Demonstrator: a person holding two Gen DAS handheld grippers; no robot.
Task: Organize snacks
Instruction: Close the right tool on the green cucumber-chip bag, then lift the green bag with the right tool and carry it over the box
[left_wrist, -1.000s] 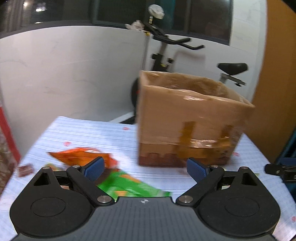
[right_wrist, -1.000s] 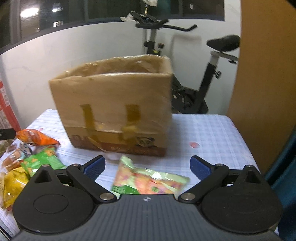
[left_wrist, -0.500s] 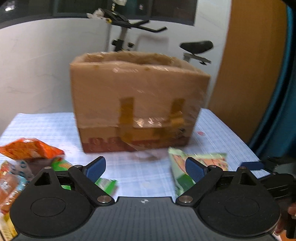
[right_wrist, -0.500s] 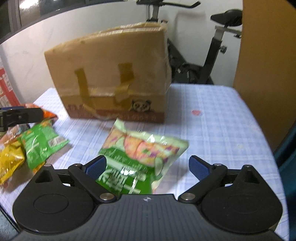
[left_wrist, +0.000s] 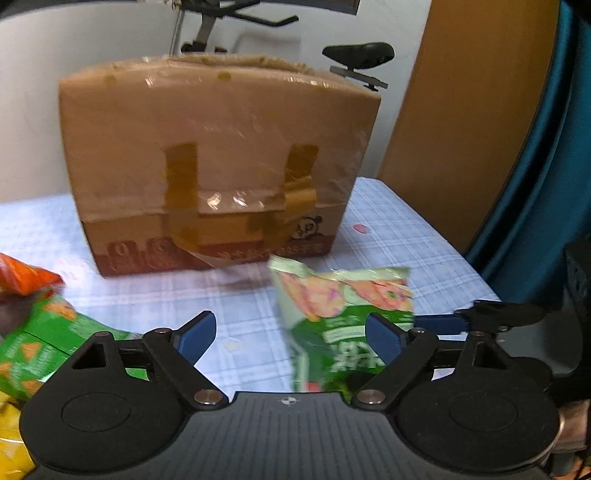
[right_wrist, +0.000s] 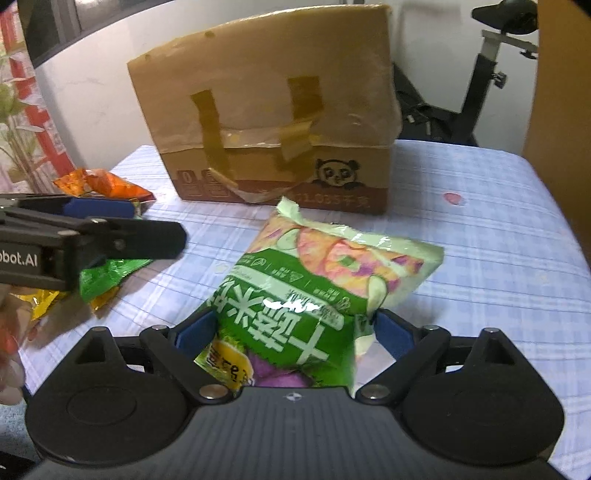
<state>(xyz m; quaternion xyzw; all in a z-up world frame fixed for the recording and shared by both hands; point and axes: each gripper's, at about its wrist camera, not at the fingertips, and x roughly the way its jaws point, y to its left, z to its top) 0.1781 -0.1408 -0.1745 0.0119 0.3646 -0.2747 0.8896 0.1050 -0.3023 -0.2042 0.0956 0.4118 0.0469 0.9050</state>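
Observation:
A green snack bag (right_wrist: 314, 280) lies on the checked tablecloth in front of a tall cardboard box (right_wrist: 266, 110). My right gripper (right_wrist: 291, 334) is open, with its blue pads on either side of the bag's near end. The same bag shows in the left wrist view (left_wrist: 340, 306), to the right of my open, empty left gripper (left_wrist: 291, 334). The box (left_wrist: 218, 155) stands behind it. More snack bags lie at the left: an orange one (right_wrist: 103, 184), a green one (left_wrist: 37, 350) and a yellow one (right_wrist: 37, 299).
The left gripper's arm (right_wrist: 74, 240) reaches in from the left of the right wrist view, above the bag pile. An exercise bike (right_wrist: 491, 66) stands behind the table. A wooden panel (left_wrist: 469, 110) and a blue curtain (left_wrist: 554, 166) are at the right.
Both grippers have moved forward and down toward the table. The right gripper has closed in on the green bag, which now sits between its pads. The left view has swung right.

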